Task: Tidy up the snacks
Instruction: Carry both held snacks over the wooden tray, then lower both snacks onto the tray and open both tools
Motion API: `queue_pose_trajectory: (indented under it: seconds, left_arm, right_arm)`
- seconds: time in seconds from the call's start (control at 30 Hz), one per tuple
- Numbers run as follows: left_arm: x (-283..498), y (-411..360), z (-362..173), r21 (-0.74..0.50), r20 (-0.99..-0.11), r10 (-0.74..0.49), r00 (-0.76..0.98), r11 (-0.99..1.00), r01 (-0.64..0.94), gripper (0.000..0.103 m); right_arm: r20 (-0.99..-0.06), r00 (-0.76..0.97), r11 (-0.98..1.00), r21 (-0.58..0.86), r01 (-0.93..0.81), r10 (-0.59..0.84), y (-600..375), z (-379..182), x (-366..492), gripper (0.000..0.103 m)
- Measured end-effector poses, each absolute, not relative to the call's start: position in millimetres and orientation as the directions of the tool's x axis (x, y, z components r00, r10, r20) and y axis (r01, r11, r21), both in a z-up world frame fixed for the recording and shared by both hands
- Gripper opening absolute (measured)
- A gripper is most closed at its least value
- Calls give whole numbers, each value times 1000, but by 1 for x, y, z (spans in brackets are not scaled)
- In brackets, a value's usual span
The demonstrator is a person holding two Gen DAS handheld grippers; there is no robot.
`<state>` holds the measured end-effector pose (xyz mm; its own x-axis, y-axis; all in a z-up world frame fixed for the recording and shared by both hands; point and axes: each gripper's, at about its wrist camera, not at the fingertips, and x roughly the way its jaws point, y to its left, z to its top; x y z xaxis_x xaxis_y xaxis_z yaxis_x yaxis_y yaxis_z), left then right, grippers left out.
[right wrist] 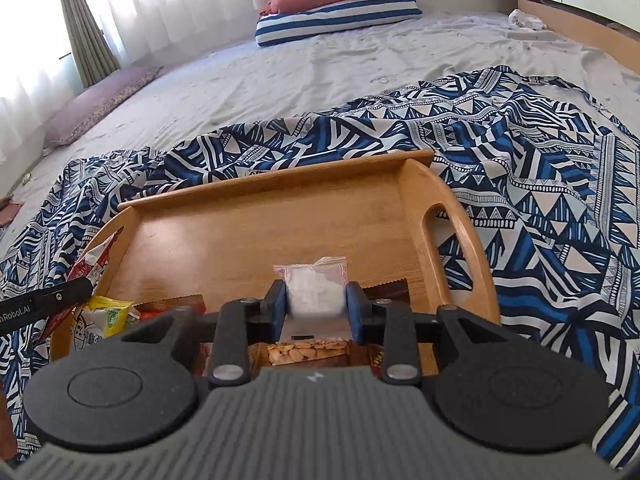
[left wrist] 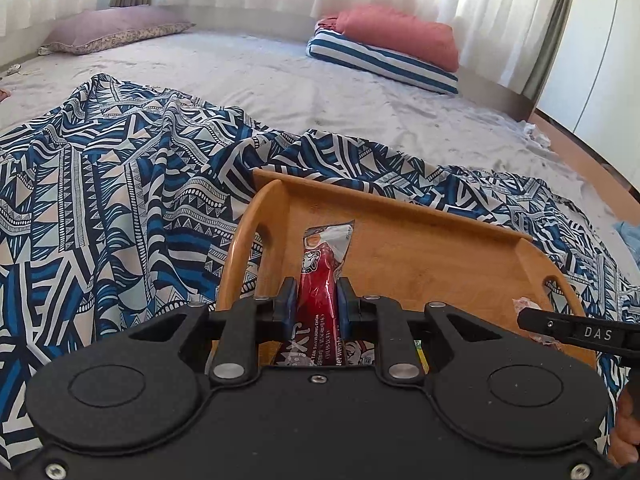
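My left gripper (left wrist: 318,296) is shut on a long red snack packet (left wrist: 322,276) and holds it over the left part of a wooden tray (left wrist: 420,248). My right gripper (right wrist: 315,300) is shut on a small white packet (right wrist: 314,288) over the tray (right wrist: 280,220). In the right wrist view a yellow packet (right wrist: 104,316), an almond packet (right wrist: 308,352) and brown wrappers (right wrist: 388,292) lie at the tray's near side. The red packet (right wrist: 94,264) and the left gripper's finger (right wrist: 48,300) show at the left edge there.
The tray rests on a blue and white patterned cloth (left wrist: 100,200) spread over a grey bed (left wrist: 280,80). A striped pillow (left wrist: 380,64) with a red one (left wrist: 400,36) lies at the far side, a mauve pillow (left wrist: 116,28) far left.
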<state>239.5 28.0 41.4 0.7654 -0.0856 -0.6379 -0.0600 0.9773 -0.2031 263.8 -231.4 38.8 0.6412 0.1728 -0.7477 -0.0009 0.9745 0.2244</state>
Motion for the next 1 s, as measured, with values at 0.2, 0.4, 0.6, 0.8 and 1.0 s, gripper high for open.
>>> queue_pose_trajectory:
  seconds: [0.2,0.4,0.6,0.8,1.0]
  left_arm:
    - [237,26,37,-195,-643,-77,762,979,-65,19]
    - [236,24,32,-187,-646,-72,760,980,-66,19]
    - [236,24,29,-185,-649,-67,758,980,-72,19]
    - [238,26,24,-184,-664,-60,745,979,-86,20]
    - [239,28,23,-191,-670,-64,739,978,-88,20]
  right_arm:
    - [-752,639,980,201,-14,163,-223,30,266,37]
    - [-757,636,982,190,-4,149,-225,24,267,37]
    - [-749,645,981,196,-6,154,-226,22,266,37]
    - [-742,654,983,180,-19,149,-224,21,263,40]
    - [-741,654,984,177,-23,149,-223,21,263,44]
